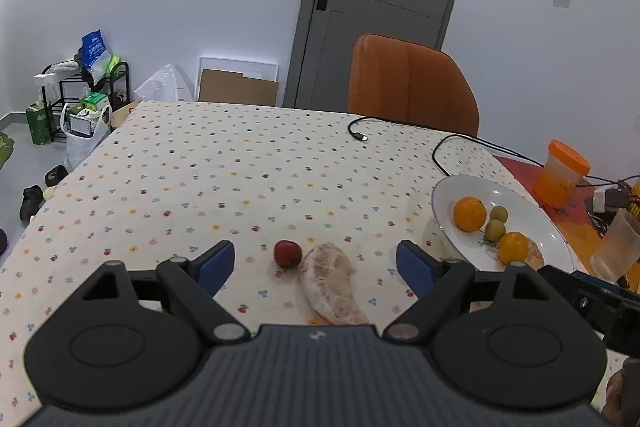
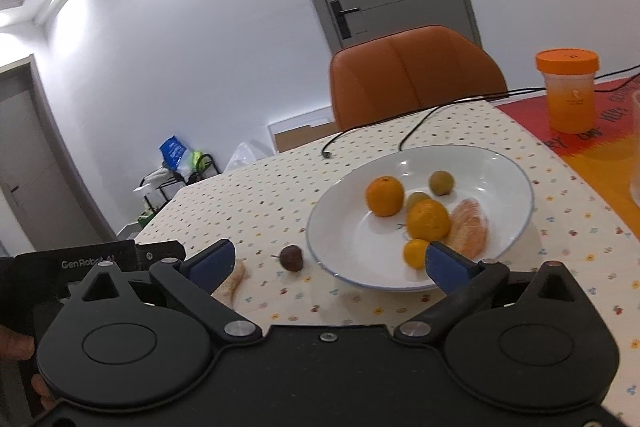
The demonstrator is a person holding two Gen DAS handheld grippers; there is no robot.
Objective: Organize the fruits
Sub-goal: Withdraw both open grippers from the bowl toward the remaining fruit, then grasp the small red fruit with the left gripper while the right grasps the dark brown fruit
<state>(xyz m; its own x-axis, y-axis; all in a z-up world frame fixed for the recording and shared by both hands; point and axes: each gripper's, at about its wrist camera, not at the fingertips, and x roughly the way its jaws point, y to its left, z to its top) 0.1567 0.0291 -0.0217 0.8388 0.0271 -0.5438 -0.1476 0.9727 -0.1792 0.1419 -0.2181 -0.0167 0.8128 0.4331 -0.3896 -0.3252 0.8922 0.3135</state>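
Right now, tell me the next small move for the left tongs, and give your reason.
Probably ease the left tongs forward and down around the peeled citrus segment. They stand open and empty, and the segment lies on the tablecloth right between them, with the small red fruit beside it. Both are still outside the white plate where the other fruit sits.

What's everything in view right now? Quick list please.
plate: one, white, on the tablecloth's right part
oranges: three, orange, in the plate
small green fruits: two, in the plate
peeled citrus segment: one, pale orange, in the plate
peeled citrus segment on the cloth: one, beside the red fruit
small red fruit: one, on the cloth, left of the plate
orange-lidded jar: one, on the red mat
black cable: far table edge
chair: one, orange, behind the table
left tongs: open, empty
right tongs: open, empty
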